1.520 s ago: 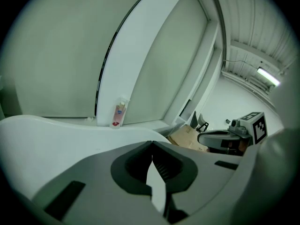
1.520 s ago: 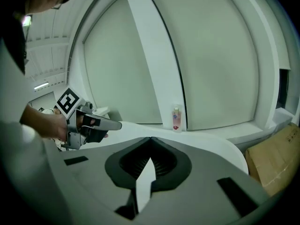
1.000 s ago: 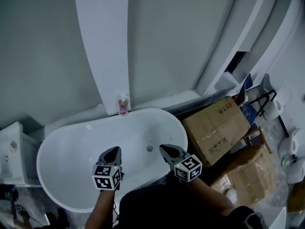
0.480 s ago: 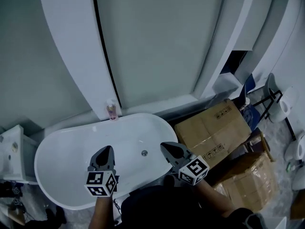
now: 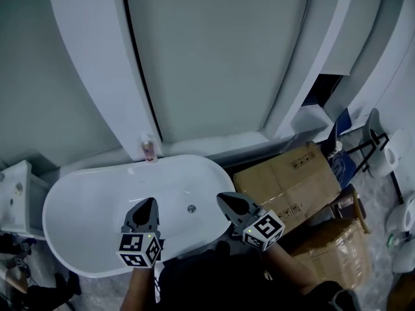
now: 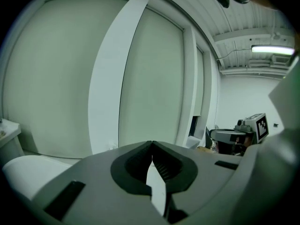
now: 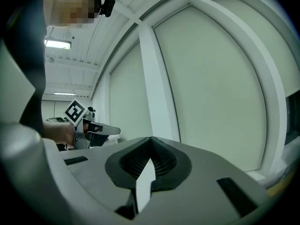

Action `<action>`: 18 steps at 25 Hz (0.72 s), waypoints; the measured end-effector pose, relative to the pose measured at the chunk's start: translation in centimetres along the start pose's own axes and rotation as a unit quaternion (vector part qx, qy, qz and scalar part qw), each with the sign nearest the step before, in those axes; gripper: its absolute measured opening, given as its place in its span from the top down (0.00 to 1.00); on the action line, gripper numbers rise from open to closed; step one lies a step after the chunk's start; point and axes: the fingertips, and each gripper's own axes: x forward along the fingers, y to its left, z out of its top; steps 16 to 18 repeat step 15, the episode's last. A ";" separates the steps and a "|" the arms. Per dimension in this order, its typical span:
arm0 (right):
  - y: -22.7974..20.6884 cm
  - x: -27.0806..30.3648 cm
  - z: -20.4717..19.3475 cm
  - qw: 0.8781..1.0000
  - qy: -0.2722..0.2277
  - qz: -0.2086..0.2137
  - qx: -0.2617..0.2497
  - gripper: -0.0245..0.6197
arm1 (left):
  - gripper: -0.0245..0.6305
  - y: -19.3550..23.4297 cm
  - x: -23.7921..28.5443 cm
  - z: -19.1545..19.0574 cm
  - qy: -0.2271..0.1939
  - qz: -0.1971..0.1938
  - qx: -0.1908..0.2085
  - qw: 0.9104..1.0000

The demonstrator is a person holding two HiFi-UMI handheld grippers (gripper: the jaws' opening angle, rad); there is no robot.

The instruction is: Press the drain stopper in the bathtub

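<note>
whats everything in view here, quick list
bathtub: one, white, below the grey wall
drain stopper: one, metallic, tub floor, between the grippers in the head view
bottle: one, pinkish, at the tub's far rim
cardboard boxes: two, brown, right of the tub
left gripper: one, grey, shut, empty, over the tub
right gripper: one, grey, shut, empty, over the tub

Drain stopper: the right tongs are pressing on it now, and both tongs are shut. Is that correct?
Not pressing: the head view shows the right tongs held apart from the drain stopper, which lies untouched in the bathtub. They and the left tongs are shut, as stated.
</note>
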 end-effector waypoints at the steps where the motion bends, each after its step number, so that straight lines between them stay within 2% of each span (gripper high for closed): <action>1: 0.3 0.3 0.3 1.000 -0.005 -0.001 0.003 0.94 | 0.94 0.2 -0.1 0.2 -0.001 -0.003 0.002 1.000; 10: 4.3 4.6 2.5 1.000 -0.022 0.015 -0.009 0.94 | 0.94 4.4 -1.7 2.5 -0.023 -0.007 0.017 1.000; 18: 6.2 4.4 2.4 0.999 -0.016 0.014 -0.033 0.94 | 0.94 5.1 -3.7 2.0 -0.028 -0.008 0.015 0.999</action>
